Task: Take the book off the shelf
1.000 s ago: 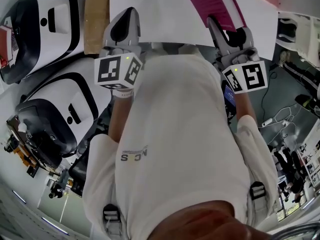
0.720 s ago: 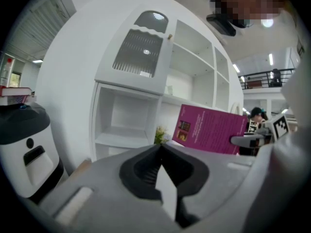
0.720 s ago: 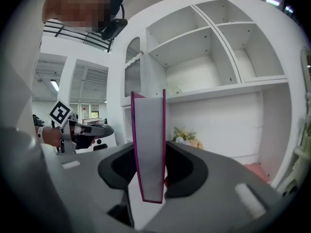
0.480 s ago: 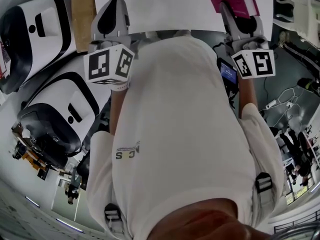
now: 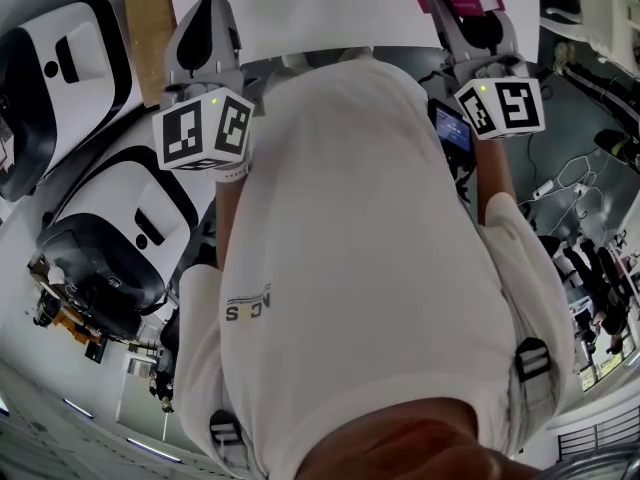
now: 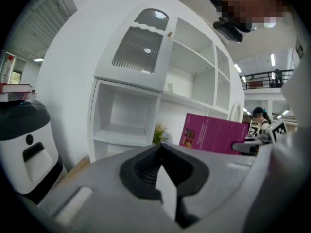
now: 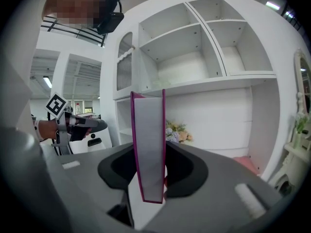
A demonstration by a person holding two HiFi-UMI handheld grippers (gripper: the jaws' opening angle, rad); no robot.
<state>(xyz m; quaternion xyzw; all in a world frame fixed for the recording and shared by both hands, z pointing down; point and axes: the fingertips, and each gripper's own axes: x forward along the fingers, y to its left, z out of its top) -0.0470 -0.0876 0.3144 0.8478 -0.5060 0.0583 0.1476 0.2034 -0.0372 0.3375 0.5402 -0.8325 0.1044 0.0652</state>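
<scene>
Book (image 7: 148, 140) has shifted, hangs clear of the shelf (image 7: 209, 84), off it; right gripper (image 7: 148, 176) clamps it; left gripper (image 6: 160, 171) closed, empty.

White short-sleeved shirt (image 5: 360, 268); small grey lettering (image 5: 247, 304) low on one side. Dark strap buckles (image 5: 533, 360), one on each side. Left gripper (image 6: 160, 149) and right gripper (image 7: 149, 154): grey moulded shells with black ribbed pads (image 6: 141, 171) inside. Each carries a white cube (image 5: 205, 128) with black square markers and a green light (image 5: 213, 99). There is a small blue screen (image 5: 452, 128) beside the right one.
</scene>
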